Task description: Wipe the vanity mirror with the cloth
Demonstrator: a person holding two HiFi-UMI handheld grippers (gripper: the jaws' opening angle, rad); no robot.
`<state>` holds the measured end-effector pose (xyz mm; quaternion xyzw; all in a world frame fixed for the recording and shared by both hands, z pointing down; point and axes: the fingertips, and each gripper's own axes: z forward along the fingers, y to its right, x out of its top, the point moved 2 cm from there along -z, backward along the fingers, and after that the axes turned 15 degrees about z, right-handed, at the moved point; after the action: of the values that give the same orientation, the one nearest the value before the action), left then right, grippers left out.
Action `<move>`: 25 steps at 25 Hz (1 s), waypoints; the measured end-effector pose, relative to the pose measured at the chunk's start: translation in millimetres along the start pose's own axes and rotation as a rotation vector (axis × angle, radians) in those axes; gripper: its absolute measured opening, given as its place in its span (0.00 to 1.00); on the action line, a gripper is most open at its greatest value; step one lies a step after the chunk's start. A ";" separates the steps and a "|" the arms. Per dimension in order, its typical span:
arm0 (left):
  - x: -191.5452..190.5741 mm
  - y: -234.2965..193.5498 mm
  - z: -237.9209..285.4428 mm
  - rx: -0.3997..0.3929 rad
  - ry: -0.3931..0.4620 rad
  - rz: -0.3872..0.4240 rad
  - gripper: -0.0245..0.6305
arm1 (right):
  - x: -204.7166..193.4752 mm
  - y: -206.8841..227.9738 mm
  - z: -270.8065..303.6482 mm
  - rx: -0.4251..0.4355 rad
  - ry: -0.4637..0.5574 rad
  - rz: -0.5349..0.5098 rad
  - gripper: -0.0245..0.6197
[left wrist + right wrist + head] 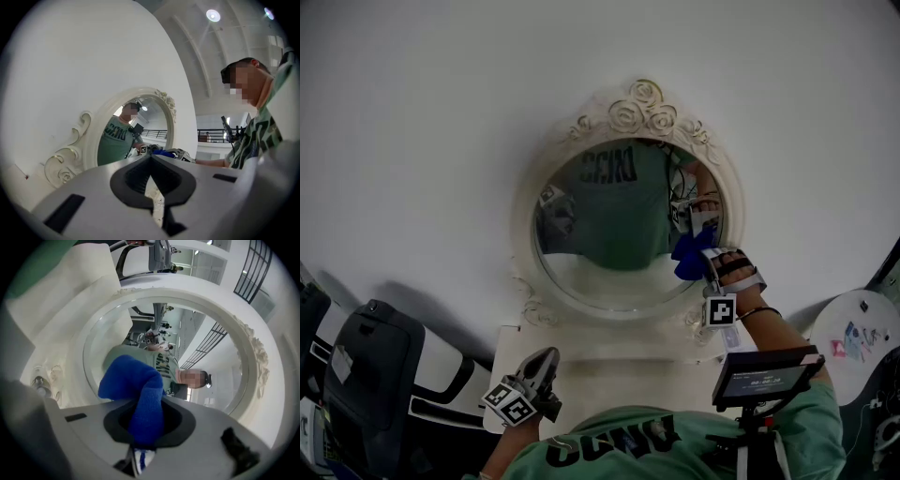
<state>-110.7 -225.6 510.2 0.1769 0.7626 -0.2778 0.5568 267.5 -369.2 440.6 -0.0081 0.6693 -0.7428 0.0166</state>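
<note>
An oval vanity mirror (619, 225) in a cream frame carved with roses hangs on the white wall. My right gripper (705, 255) is shut on a blue cloth (692, 251) and holds it against the glass at the mirror's right edge. In the right gripper view the blue cloth (140, 390) bulges out of the jaws in front of the mirror glass (187, 343). My left gripper (546, 361) hangs low, below the mirror, shut with nothing in it. The left gripper view looks at the mirror (133, 133) from the side.
A white shelf (609, 370) sits under the mirror. A black and white case (370, 384) stands at the lower left. A small screen on a stand (764, 375) is at the lower right, beside a round white table (862, 333).
</note>
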 end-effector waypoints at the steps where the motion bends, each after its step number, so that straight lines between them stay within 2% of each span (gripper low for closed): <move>1: 1.7 -2.5 -6.7 0.017 0.006 0.000 0.04 | 15.5 1.8 -0.7 -0.003 0.034 -0.003 0.12; 5: 6.7 -8.1 -30.8 0.076 0.028 0.006 0.04 | 109.8 6.0 5.0 -0.012 0.226 -0.011 0.12; 10: 14.3 -33.8 -87.1 0.173 0.038 0.011 0.04 | 267.3 -9.0 24.5 0.009 0.462 -0.034 0.12; 14: 21.1 -50.4 -130.3 0.262 0.051 0.014 0.04 | 350.8 -26.9 38.0 0.038 0.554 -0.071 0.12; 17: 23.7 -57.4 -152.9 0.310 0.058 0.017 0.04 | 376.9 -39.7 51.4 0.085 0.560 -0.063 0.12; 20: 22.0 -63.5 -164.2 0.334 0.048 0.011 0.04 | 374.7 -41.4 54.1 0.077 0.562 -0.064 0.12; 22: 22.1 -66.3 -160.5 0.331 0.045 0.005 0.04 | 370.7 -39.1 54.7 0.057 0.565 -0.076 0.12; 25: 22.1 -62.0 -139.0 0.286 0.039 0.009 0.04 | 352.2 -42.2 51.3 0.072 0.561 -0.048 0.12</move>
<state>-258.1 -188.7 534.7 0.2633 0.7250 -0.3777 0.5122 -83.3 -428.3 484.4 0.1828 0.6205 -0.7394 -0.1867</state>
